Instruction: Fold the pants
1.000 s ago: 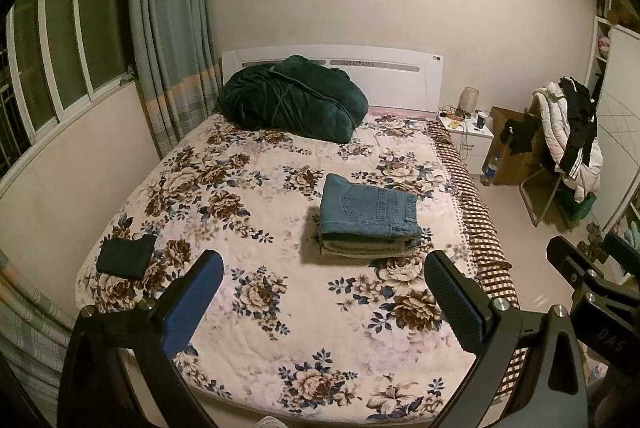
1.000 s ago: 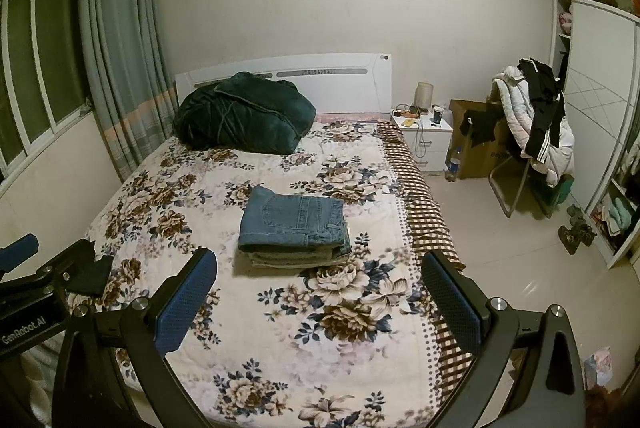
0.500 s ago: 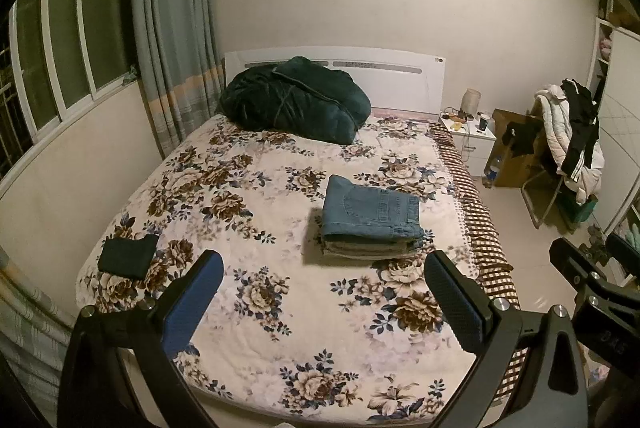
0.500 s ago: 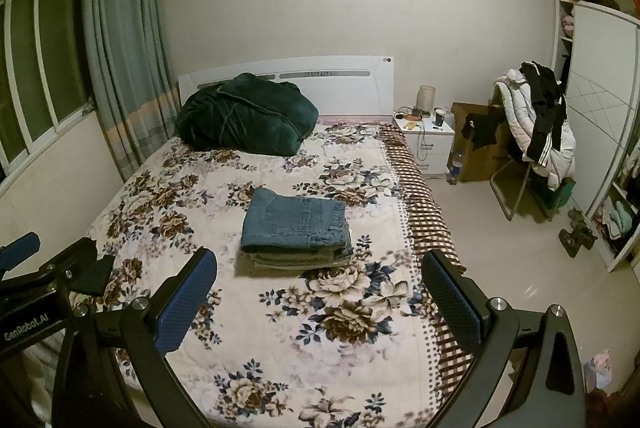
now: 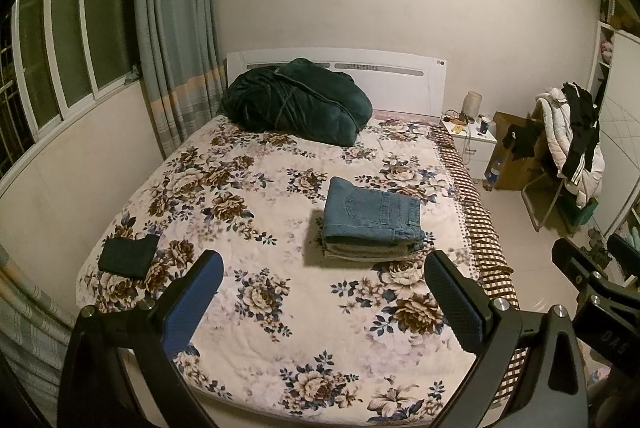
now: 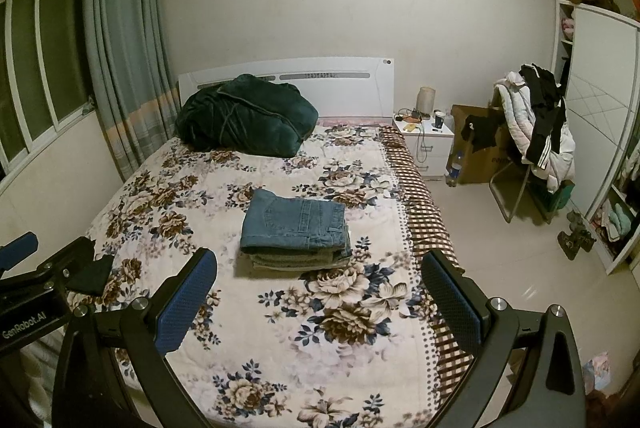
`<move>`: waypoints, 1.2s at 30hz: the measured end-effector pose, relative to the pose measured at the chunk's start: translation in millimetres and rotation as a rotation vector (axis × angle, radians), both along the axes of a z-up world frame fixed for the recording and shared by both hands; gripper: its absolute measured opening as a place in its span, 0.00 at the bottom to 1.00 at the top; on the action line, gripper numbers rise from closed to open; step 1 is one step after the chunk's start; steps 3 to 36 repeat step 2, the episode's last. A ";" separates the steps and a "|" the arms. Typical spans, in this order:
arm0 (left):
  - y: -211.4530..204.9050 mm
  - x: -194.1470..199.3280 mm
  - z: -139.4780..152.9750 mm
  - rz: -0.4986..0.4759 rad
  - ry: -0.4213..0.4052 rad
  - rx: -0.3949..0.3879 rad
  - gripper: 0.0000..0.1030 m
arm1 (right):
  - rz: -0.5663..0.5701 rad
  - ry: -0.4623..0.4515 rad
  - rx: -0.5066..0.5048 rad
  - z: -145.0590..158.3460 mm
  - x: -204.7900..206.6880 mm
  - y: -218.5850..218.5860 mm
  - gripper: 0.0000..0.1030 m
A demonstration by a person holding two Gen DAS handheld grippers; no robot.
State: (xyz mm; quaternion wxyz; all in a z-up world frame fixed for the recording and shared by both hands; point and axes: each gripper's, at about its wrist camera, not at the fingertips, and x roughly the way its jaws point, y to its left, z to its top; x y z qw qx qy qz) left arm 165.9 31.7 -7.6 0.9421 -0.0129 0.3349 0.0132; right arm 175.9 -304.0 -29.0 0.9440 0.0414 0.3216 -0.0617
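Folded blue jeans (image 5: pixel 372 214) lie on top of a small stack of folded pants (image 5: pixel 366 251) in the middle of the floral bed (image 5: pixel 248 228). The jeans also show in the right wrist view (image 6: pixel 296 222). My left gripper (image 5: pixel 322 294) is open and empty, held back above the foot of the bed. My right gripper (image 6: pixel 320 290) is open and empty, also back from the stack. The right gripper shows at the right edge of the left wrist view (image 5: pixel 596 280), and the left gripper at the left edge of the right wrist view (image 6: pixel 36 268).
A small dark folded cloth (image 5: pixel 128 256) lies at the bed's left front corner. A dark green quilt (image 5: pixel 296 106) sits at the headboard. A nightstand (image 5: pixel 470 144), a chair with clothes (image 5: pixel 568 148) and shelves (image 6: pixel 600 132) stand right of the bed.
Both grippers have drawn slightly back and up from the bed; the view has shifted a little. The stack has not moved and both grippers stay open.
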 end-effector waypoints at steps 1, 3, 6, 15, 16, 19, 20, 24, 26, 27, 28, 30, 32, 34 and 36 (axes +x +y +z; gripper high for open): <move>0.1 0.2 0.0 0.000 0.001 -0.002 1.00 | -0.001 0.000 0.002 0.1 -0.3 -0.3 1.00; 0.3 0.2 -0.1 -0.002 0.001 -0.003 1.00 | 0.000 0.000 0.003 -0.1 -0.2 0.2 1.00; 0.3 0.2 -0.1 -0.002 0.001 -0.003 1.00 | 0.000 0.000 0.003 -0.1 -0.2 0.2 1.00; 0.3 0.2 -0.1 -0.002 0.001 -0.003 1.00 | 0.000 0.000 0.003 -0.1 -0.2 0.2 1.00; 0.3 0.2 -0.1 -0.002 0.001 -0.003 1.00 | 0.000 0.000 0.003 -0.1 -0.2 0.2 1.00; 0.3 0.2 -0.1 -0.002 0.001 -0.003 1.00 | 0.000 0.000 0.003 -0.1 -0.2 0.2 1.00; 0.3 0.2 -0.1 -0.002 0.001 -0.003 1.00 | 0.000 0.000 0.003 -0.1 -0.2 0.2 1.00; 0.3 0.2 -0.1 -0.002 0.001 -0.003 1.00 | 0.000 0.000 0.003 -0.1 -0.2 0.2 1.00; 0.3 0.2 -0.1 -0.002 0.001 -0.003 1.00 | 0.000 0.000 0.003 -0.1 -0.2 0.2 1.00; 0.3 0.2 -0.1 -0.002 0.001 -0.003 1.00 | 0.000 0.000 0.003 -0.1 -0.2 0.2 1.00; 0.3 0.2 -0.1 -0.002 0.001 -0.003 1.00 | 0.000 0.000 0.003 -0.1 -0.2 0.2 1.00; 0.3 0.2 -0.1 -0.002 0.001 -0.003 1.00 | 0.000 0.000 0.003 -0.1 -0.2 0.2 1.00; 0.3 0.2 -0.1 -0.002 0.001 -0.003 1.00 | 0.000 0.000 0.003 -0.1 -0.2 0.2 1.00; 0.3 0.2 -0.1 -0.002 0.001 -0.003 1.00 | 0.000 0.000 0.003 -0.1 -0.2 0.2 1.00; 0.3 0.2 -0.1 -0.002 0.001 -0.003 1.00 | 0.000 0.000 0.003 -0.1 -0.2 0.2 1.00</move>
